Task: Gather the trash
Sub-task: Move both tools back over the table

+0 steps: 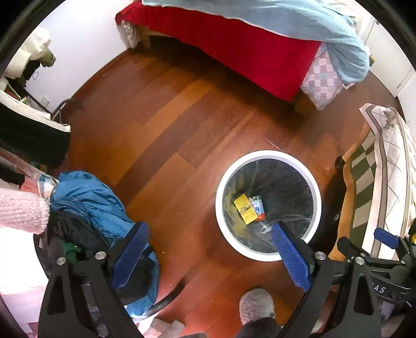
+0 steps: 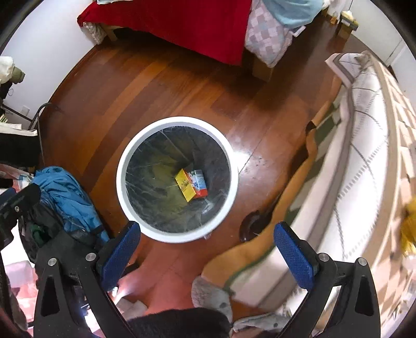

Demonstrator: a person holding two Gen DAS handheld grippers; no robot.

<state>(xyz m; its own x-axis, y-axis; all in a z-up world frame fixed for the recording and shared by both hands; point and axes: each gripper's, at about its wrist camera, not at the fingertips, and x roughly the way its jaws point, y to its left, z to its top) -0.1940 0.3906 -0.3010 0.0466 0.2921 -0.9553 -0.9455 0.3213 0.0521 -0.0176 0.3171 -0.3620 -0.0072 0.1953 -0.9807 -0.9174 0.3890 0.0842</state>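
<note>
Where wooden floor (image 2: 182, 85) meets red-draped bed (image 2: 182, 23), white bin (image 2: 122, 179) stands.

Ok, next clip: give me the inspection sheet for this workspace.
Surface: wooden floor, glossy, a few crumbs.
Job's things: white bin with dark liner; yellow box and a carton at the bottom.
Clutter: blue jacket on a clothes heap; grey slipper.
Grippers: left gripper open, empty; right gripper open, empty.
Cables: nothing seen.
Surroundings: bed with red cover; patterned bedding.
</note>
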